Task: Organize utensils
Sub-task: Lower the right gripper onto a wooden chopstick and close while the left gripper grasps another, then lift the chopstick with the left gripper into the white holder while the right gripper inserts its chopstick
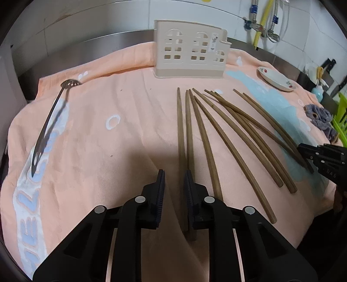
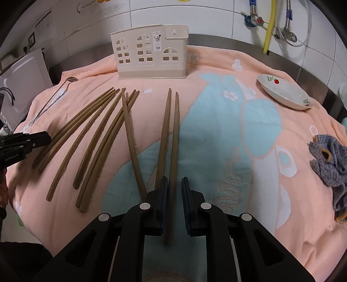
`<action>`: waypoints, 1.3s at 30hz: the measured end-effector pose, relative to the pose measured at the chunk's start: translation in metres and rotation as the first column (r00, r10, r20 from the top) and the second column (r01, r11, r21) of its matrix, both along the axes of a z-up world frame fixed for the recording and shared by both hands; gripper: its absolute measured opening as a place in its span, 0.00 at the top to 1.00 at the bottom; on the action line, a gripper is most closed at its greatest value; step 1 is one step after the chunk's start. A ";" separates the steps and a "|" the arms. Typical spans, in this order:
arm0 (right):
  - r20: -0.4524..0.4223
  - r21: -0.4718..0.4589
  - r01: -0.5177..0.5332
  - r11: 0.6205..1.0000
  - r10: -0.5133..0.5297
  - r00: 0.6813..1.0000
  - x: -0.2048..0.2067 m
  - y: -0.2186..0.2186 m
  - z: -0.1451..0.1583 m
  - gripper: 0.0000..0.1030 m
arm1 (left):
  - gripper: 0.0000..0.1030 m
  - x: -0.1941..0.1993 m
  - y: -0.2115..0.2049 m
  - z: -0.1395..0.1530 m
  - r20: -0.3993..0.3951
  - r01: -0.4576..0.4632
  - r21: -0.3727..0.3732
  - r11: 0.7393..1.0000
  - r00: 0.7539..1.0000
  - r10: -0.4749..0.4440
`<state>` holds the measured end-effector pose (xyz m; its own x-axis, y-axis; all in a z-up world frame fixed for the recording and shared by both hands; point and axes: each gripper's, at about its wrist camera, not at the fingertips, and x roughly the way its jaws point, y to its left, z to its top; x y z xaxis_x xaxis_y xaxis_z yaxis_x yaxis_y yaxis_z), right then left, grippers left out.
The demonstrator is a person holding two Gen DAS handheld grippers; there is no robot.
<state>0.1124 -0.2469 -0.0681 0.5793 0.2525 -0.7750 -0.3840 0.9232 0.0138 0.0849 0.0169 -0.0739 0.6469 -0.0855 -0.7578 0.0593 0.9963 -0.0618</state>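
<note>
Brown wooden chopsticks [image 2: 102,138]: a loose fan of long sticks lying flat on the peach-orange towel with pale blue and white motifs [image 2: 216,138], thin tips toward the holder, thick ends toward the cameras. In the right wrist view, seven or so lie spread to the left and two more lie side by side near the middle.

Beige plastic utensil holder with window-shaped cut-outs [image 2: 151,54]: upright at the far edge of the towel, beyond the chopstick tips and apart from them.

Slotted metal spoon with long handle [image 1: 49,121]: flat on the towel's left side, well apart from the chopsticks, bowl toward the far edge.

Left tongs [image 1: 173,195]: released, low over the towel, the thick ends of the two leftmost chopsticks [image 1: 184,134] running in beside the right pad.

Right tongs [image 2: 174,195]: released, one chopstick of the middle pair [image 2: 174,141] lying in the gap, not clamped.

White shallow dish with red flower print [image 2: 284,93]: on the towel, far right.

Grey-blue knitted cloth [image 2: 331,164]: crumpled at the towel's right edge.

Steel desk [image 2: 238,41]: under the towel, against a white tiled wall [image 2: 216,17].
</note>
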 end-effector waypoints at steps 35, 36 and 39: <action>0.065 -0.017 0.001 1.000 0.000 0.998 -0.013 0.000 0.008 0.94 | 0.94 0.000 -0.004 -0.005 0.000 -0.028 -0.026 0.999 1.000 0.028; 0.073 -0.011 0.001 1.000 0.000 0.997 -0.014 0.000 0.011 0.94 | 0.94 -0.001 -0.003 -0.003 0.008 -0.030 -0.027 0.999 0.999 0.031; 0.102 0.014 -0.004 1.000 0.003 0.995 -0.016 -0.002 0.027 0.94 | 0.94 -0.004 -0.001 0.007 0.035 -0.033 -0.038 0.999 0.999 0.034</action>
